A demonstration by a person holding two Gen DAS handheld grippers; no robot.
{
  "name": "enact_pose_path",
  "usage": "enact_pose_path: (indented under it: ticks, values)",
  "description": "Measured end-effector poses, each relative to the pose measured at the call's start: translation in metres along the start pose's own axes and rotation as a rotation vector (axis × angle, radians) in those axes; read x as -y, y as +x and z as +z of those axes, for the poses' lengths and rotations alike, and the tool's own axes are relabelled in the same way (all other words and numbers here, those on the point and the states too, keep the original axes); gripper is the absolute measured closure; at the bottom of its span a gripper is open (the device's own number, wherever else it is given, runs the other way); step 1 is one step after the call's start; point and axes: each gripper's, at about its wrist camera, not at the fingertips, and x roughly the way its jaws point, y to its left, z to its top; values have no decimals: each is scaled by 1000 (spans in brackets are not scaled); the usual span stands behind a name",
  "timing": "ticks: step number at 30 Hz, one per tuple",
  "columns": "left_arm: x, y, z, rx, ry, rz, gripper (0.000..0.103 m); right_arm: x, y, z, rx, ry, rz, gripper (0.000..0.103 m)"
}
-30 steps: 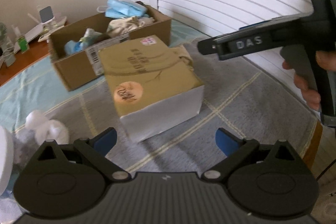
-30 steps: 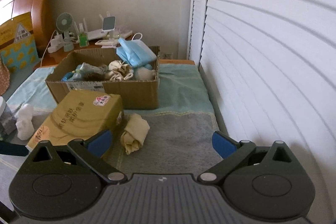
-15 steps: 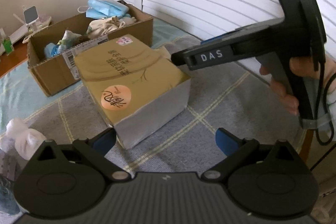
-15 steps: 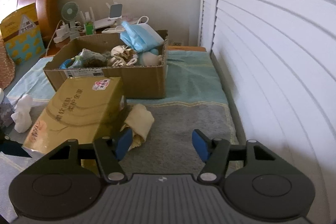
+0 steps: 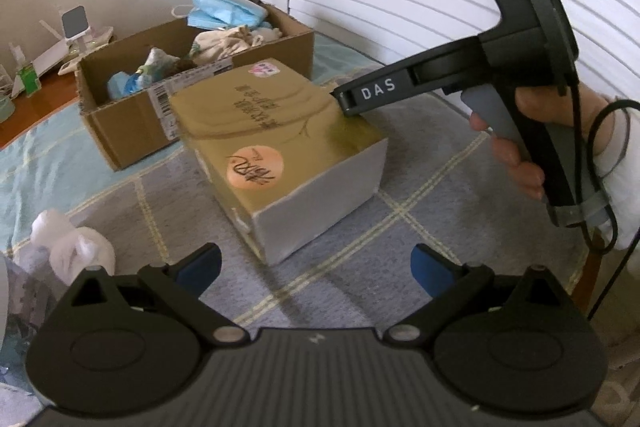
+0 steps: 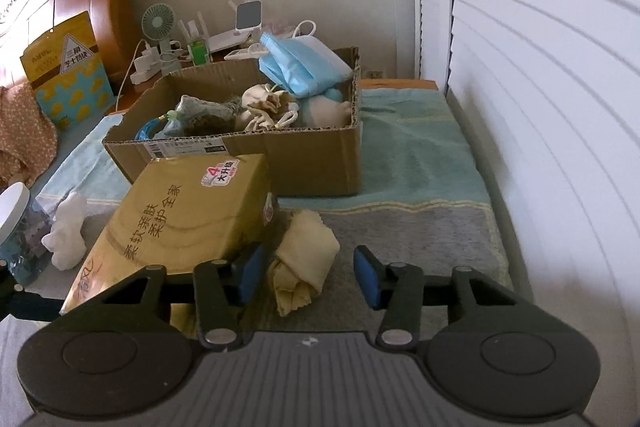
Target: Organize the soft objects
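A crumpled pale yellow cloth (image 6: 302,259) lies on the grey blanket beside a gold tissue pack (image 6: 188,219). My right gripper (image 6: 308,273) is open, its jaws half closed, with a blue pad on each side of the cloth, not touching it. An open cardboard box (image 6: 320,155) behind holds blue masks, a cream pouch and other soft items. My left gripper (image 5: 316,263) is open and empty, above the blanket in front of the tissue pack (image 5: 272,139). The right gripper's body (image 5: 460,79) reaches over that pack's far corner. A white soft toy (image 5: 68,243) lies at left.
A white louvred door (image 6: 540,107) runs along the right. A nightstand (image 6: 192,47) with a small fan, charger and router stands behind the box. A jar with a white lid (image 6: 12,227) and a yellow bag (image 6: 64,67) are at left. A teal towel (image 6: 416,155) covers the far bed.
My right gripper has moved forward and down to the yellow cloth, and its jaws have narrowed around it. The left gripper has shifted slightly, still open.
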Motion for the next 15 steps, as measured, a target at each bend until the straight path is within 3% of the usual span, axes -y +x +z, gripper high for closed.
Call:
enact_pose_path:
  ticks: [2, 4, 15]
  values:
    - [-3, -2, 0, 4, -6, 3, 3, 1, 1, 0, -5, 9, 2, 60]
    - [-5, -3, -2, 5, -11, 14, 3, 1, 0, -2, -6, 12, 3, 74]
    - [-16, -9, -10, 13, -40, 55, 3, -6, -29, -9, 34, -40, -113, 78]
